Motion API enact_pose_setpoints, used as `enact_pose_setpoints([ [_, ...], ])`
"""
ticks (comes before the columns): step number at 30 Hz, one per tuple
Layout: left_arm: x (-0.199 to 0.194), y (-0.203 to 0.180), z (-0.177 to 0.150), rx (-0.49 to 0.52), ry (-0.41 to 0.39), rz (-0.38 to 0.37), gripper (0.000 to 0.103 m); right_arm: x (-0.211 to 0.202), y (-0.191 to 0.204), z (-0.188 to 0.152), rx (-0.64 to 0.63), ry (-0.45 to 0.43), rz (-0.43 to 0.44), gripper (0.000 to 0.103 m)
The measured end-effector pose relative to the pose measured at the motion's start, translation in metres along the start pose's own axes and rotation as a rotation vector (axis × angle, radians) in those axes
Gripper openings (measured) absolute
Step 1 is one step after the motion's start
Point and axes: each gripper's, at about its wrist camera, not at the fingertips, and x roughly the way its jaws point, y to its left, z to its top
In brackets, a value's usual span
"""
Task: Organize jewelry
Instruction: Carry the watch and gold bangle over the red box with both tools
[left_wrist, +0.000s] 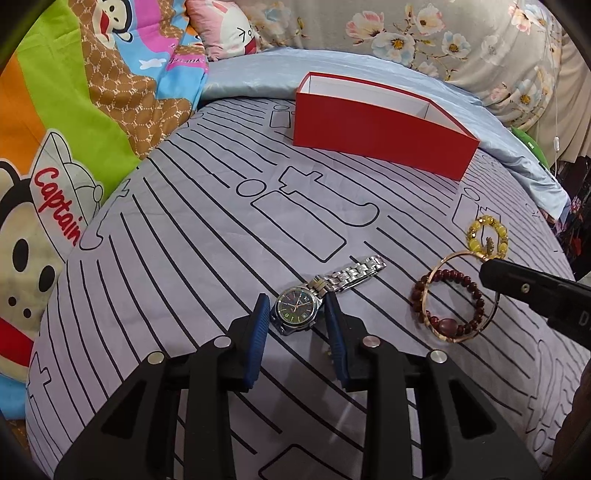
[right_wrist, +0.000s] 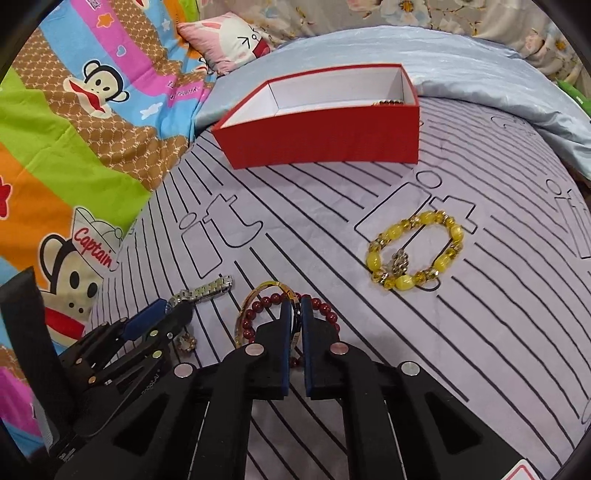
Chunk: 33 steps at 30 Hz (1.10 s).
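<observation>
A silver watch (left_wrist: 301, 304) with a dark dial lies on the striped sheet between the open blue pads of my left gripper (left_wrist: 295, 308); its metal band (right_wrist: 205, 290) shows in the right wrist view. My right gripper (right_wrist: 295, 310) is shut on the rim of a thin gold bangle (right_wrist: 264, 290), which lies ringed around a dark red bead bracelet (right_wrist: 325, 308). Both also show in the left wrist view: the bangle (left_wrist: 441, 260) and the red beads (left_wrist: 448, 275). A yellow bead bracelet (right_wrist: 413, 251) lies farther right. A red box (right_wrist: 321, 140) stands open behind.
The bed sheet (left_wrist: 207, 236) is lilac with black lines. A cartoon monkey blanket (left_wrist: 74, 110) lies at the left, a pale blue quilt (right_wrist: 480, 74) and a pink pillow (right_wrist: 229, 40) behind the box. A small gold trinket (right_wrist: 186, 341) lies by the left gripper.
</observation>
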Motion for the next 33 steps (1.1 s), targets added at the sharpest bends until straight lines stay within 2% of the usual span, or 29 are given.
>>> enact_pose_setpoints([
  [3, -0.005, -0.001, 0.005, -0.021, 0.009, -0.031, 0.029, -0.012, -0.003, 0.002, 0.000, -0.029, -0.007, 0.005],
  [10, -0.030, -0.016, 0.026, 0.010, -0.023, -0.075, 0.029, -0.031, -0.016, 0.010, 0.030, -0.068, -0.003, 0.004],
  [18, -0.050, -0.034, 0.077, 0.048, -0.092, -0.114, 0.029, -0.047, -0.030, 0.038, 0.033, -0.125, -0.005, 0.004],
  [26, -0.049, -0.048, 0.151, 0.071, -0.171, -0.145, 0.029, -0.052, -0.039, 0.109, 0.021, -0.206, 0.007, 0.004],
  [33, -0.013, -0.059, 0.209, 0.088, -0.197, -0.142, 0.029, -0.026, -0.045, 0.176, 0.046, -0.231, 0.031, 0.004],
])
